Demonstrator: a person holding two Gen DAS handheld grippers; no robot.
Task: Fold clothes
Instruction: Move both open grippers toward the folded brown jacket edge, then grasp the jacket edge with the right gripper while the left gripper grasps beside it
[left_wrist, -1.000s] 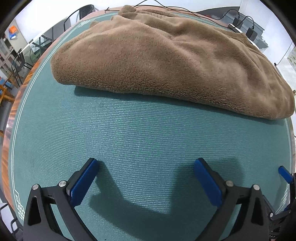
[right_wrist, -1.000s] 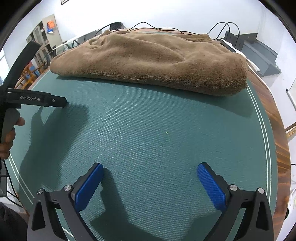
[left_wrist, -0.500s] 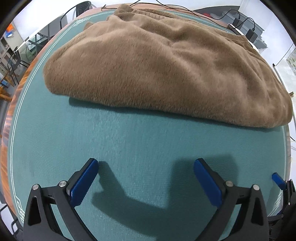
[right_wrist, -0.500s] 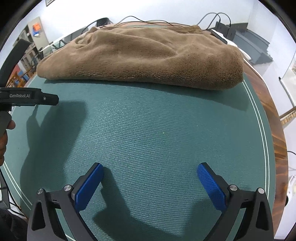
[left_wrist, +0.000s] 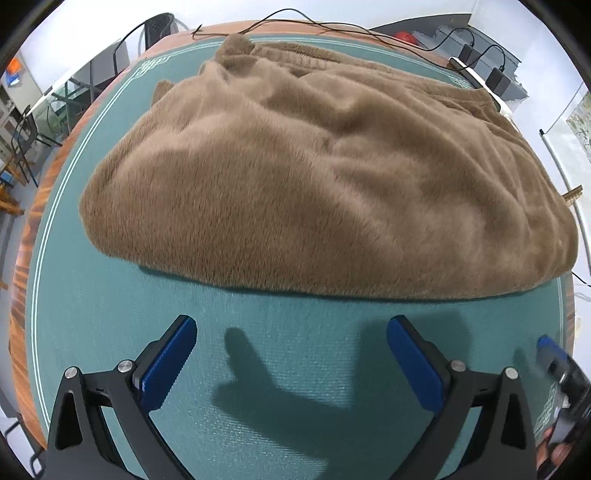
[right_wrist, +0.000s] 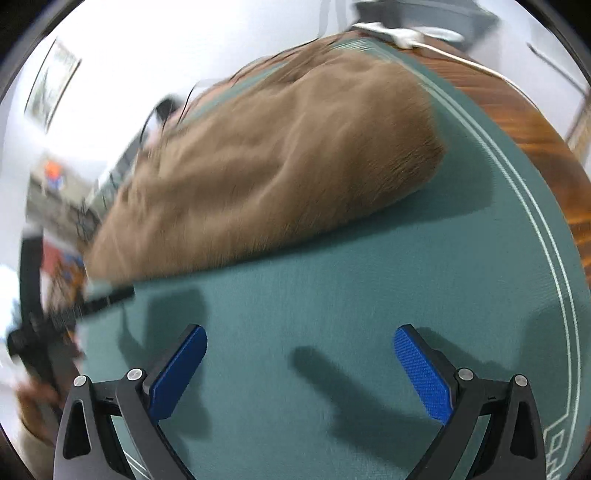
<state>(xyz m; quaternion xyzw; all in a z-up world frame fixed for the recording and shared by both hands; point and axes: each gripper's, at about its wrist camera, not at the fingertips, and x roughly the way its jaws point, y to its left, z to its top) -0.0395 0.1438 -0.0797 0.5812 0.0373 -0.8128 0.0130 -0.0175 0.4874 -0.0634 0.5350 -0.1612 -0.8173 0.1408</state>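
The folded brown plush fleece garment lies on the green ribbed mat that covers the round wooden worktop, its near folded edge resting on the mat. The left tongs hover over bare mat just short of that edge, blue-padded jaws spread wide and empty. The right tongs are likewise wide apart and empty, near the garment's right end (this view is motion-blurred). Black cables lie on the worktop beyond the garment's far side. Both tongs are clear of the garment.
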